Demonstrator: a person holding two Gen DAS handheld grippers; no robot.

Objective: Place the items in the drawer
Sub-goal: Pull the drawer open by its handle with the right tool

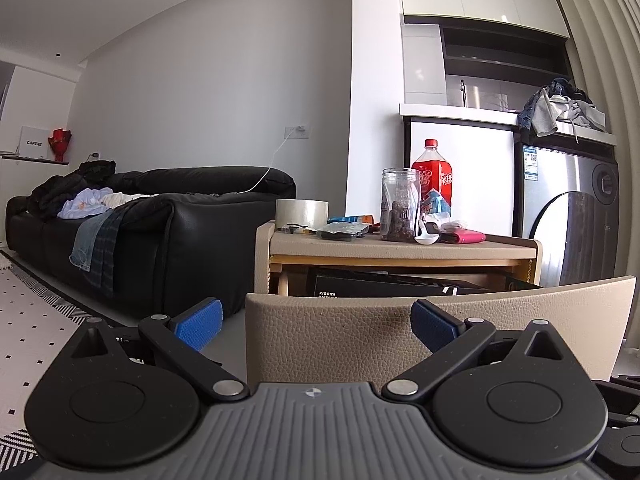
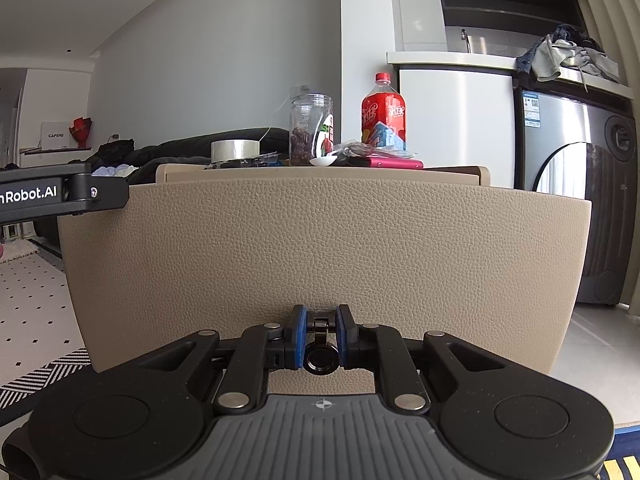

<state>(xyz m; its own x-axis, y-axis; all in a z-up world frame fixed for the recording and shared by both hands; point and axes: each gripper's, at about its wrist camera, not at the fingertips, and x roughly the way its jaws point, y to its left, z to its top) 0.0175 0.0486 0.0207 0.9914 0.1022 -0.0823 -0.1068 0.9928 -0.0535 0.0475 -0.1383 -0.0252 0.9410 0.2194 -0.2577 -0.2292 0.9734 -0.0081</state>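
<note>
We see the beige drawer front with its pebbled leather-like grain [image 2: 320,248] standing upright and broad, its long axis running left to right, its face turned squarely toward our right tongs [image 2: 320,330]. Those tongs are pinched narrow on the small dark metal pull knob [image 2: 319,354] low at the middle of the panel, a blue ribbed pad [image 2: 301,330] pressing on each side of its stem.

From the left wrist view the drawer front [image 1: 360,336] is seen at a slant, pulled out from the low beige side cabinet [image 1: 400,250], so the drawer is open. Inside lies a flat black cardboard box with white lettering [image 1: 384,285], long side running across the drawer. Our left tongs [image 1: 318,326] are spread wide and hold nothing; the left blue pad [image 1: 200,322] hangs over the floor beside the panel's edge, the right one in front of the panel face.

On the cabinet's counter stand a clear glass jar with dark lumps at its bottom [image 1: 400,206], upright, and behind it a red-labelled plastic cola bottle with a red cap [image 1: 433,178], also upright. A fat roll of clear packing tape [image 1: 302,213] lies flat near the left corner. A white ceramic spoon [image 1: 426,238] lies beside a flat magenta rectangular case [image 1: 466,237] at the front right edge.

A black leather sofa strewn with clothes [image 1: 160,216] stands to the left.
</note>
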